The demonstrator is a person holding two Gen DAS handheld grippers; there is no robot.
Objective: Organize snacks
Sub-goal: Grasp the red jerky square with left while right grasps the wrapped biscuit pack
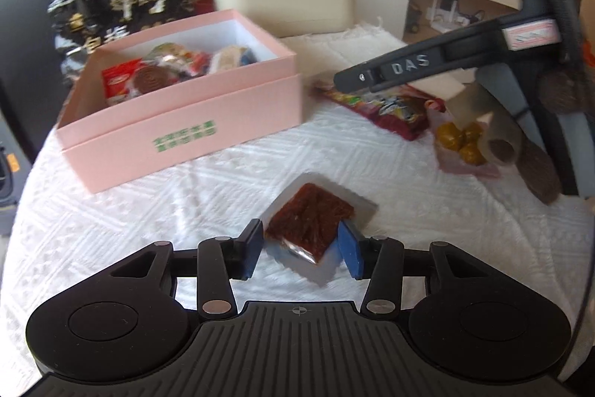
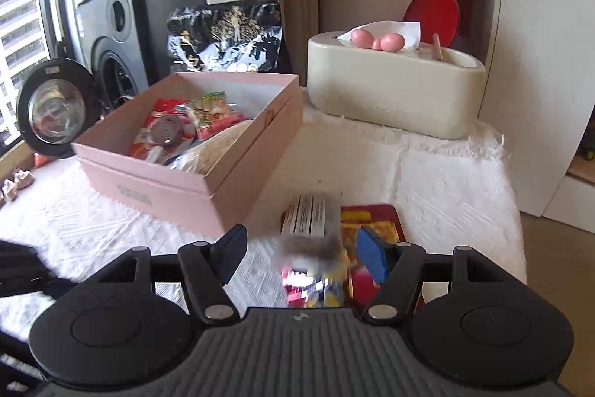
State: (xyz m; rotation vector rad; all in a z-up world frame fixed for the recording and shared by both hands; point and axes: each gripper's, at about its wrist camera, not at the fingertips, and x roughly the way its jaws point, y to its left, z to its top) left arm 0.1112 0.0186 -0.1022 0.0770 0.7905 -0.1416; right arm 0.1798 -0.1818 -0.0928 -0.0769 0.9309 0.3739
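Left wrist view shows the left gripper (image 1: pixel 302 250) with its blue-padded jaws on either side of a square clear-wrapped packet of dark red dried snack (image 1: pixel 310 224), apparently pinching it at the edges just above the white textured tablecloth (image 1: pixel 186 196). That edge grip looks shallow to me, so the packet could twist out or drop on the way to the open pink cardboard box (image 1: pixel 178 125), which sits near, up and to the left, already partly filled. In the right wrist view the right gripper (image 2: pixel 299 255) stands spread, with a blurred grey-and-white wrapped snack (image 2: pixel 312 229) between the jaws but not visibly pressed by them; whether it is resting or falling I cannot tell. Beneath it lies a red foil snack bag (image 2: pixel 375 222). A closing bite here might catch both wrappers at once. Counted: one pink box, two grippers, one red dried packet, one red foil bag, one clear pouch of golden-brown pieces (image 1: pixel 461 144) beside the right gripper's fingers, one cream tissue holder (image 2: pixel 394 92) and one black patterned bag (image 2: pixel 227 36) behind the box. Snacks inside the box overlap too much to count.
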